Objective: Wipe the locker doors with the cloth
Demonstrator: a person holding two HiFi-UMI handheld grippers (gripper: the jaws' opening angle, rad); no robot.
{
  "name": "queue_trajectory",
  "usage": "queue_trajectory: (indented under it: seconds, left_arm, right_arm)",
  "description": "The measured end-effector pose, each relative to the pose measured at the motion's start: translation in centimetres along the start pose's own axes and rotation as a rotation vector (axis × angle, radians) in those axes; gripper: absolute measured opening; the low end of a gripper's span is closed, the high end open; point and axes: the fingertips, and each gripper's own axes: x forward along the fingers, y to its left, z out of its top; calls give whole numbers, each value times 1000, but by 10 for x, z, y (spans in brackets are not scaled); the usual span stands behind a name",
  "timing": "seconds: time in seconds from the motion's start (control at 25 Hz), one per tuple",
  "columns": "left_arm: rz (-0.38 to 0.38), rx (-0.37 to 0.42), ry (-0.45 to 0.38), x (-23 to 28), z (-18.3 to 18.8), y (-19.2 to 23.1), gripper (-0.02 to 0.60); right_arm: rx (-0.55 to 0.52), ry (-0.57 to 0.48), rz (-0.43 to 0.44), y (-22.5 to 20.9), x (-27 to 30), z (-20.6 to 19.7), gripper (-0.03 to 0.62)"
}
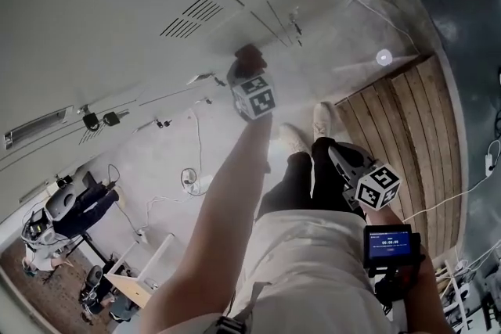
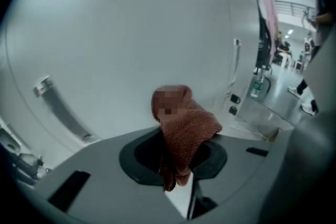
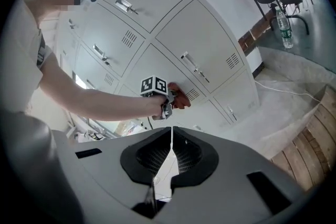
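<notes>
left gripper view: cloth (image 2: 184, 123) pinched in left gripper (image 2: 176, 157), up at locker door (image 2: 131, 34). right gripper (image 3: 170, 160) closed, holding nothing.

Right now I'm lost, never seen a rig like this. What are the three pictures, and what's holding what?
No robot here: a person holds a two-jaw gripper in each hand. The head view comes from a camera on the person's head, looking steeply down past their legs. The other two come from cameras riding on each gripper. The left gripper is shut on a reddish-brown cloth, held up at a grey locker door. The right gripper hangs beside the leg, jaws together, nothing between them. The marker cubes are part of the grippers.
</notes>
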Motion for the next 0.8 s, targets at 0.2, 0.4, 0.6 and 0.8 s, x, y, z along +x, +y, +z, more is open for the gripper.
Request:
queue_trajectory:
  seconds: [0.2, 0.4, 0.6, 0.8]
  left_arm:
    - [175, -132, 116, -11, -53, 73, 77]
    - [265, -192, 112, -32, -60, 99, 75]
    - [226, -116, 100, -30, -60, 83, 75]
    - [126, -151, 94, 11, -41, 31, 75]
  right_arm:
    - [-3, 13, 32, 14, 10, -9, 20]
    - [-3, 31, 45, 15, 13, -18, 20]
    - [21, 30, 37, 9, 12, -22, 20]
    - [36, 36, 24, -1, 9, -26, 20]
